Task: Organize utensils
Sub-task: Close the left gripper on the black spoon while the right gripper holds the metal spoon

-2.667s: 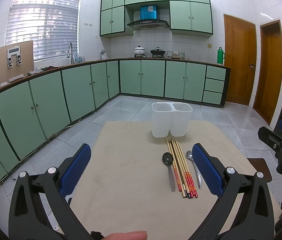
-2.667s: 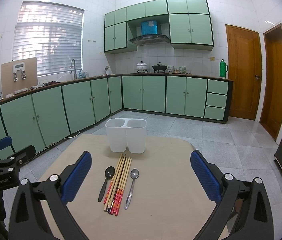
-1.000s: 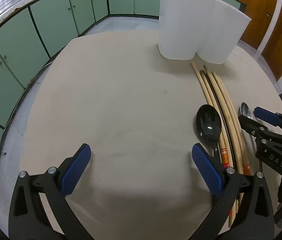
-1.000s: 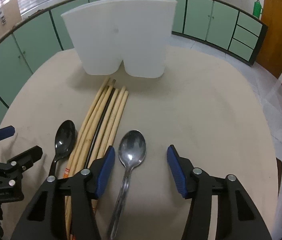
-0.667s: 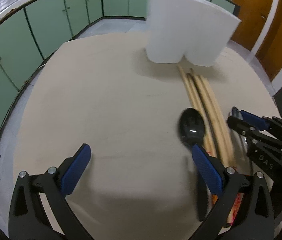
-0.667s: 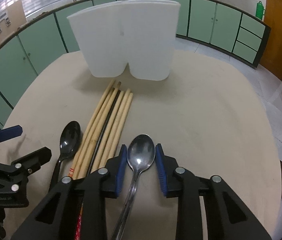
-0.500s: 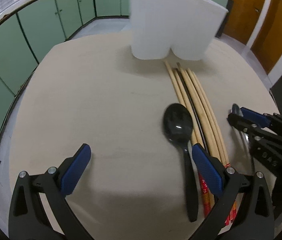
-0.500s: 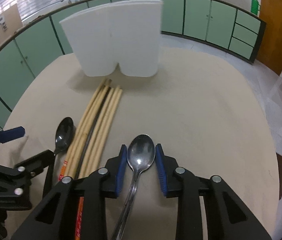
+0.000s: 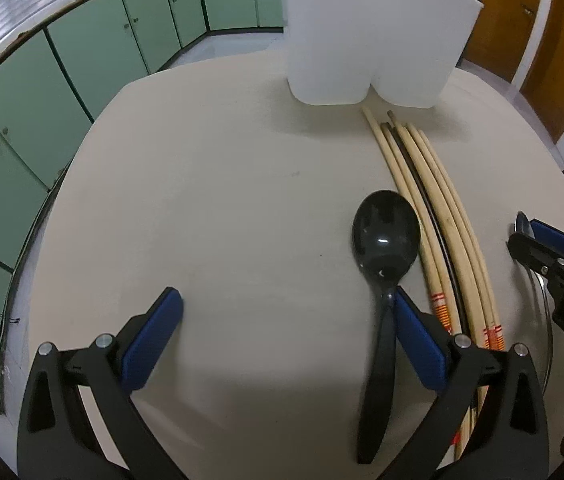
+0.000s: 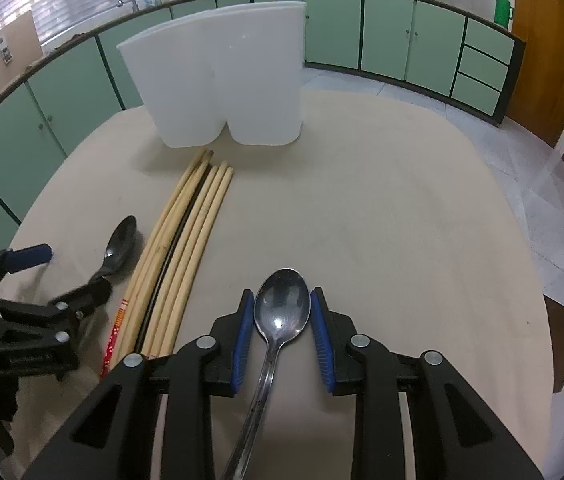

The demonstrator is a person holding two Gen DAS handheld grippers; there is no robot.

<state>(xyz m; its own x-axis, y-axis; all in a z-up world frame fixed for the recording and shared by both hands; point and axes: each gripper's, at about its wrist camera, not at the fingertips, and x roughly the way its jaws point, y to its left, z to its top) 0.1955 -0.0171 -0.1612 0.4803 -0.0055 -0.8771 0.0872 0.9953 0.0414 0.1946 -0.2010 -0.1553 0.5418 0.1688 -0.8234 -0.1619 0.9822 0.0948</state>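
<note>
A white two-compartment holder (image 9: 374,40) (image 10: 221,80) stands at the far side of the beige table (image 9: 221,208). Several chopsticks (image 9: 438,220) (image 10: 181,248) lie in a bundle before it. A black spoon (image 9: 386,236) (image 10: 119,246) lies left of them. My left gripper (image 9: 282,336) is open, its right finger touching the black spoon's neck. My right gripper (image 10: 282,320) is shut on the bowl of a silver spoon (image 10: 282,308), held just above the table. The right gripper's tips show in the left wrist view (image 9: 534,240).
Green kitchen cabinets (image 10: 402,36) ring the room beyond the table. Wooden doors (image 9: 554,40) stand at the right. The left gripper shows at the left edge of the right wrist view (image 10: 25,300).
My right gripper closed on the silver spoon and lifted it slightly. My left gripper came down and shifted right, bringing the black spoon against its right finger.
</note>
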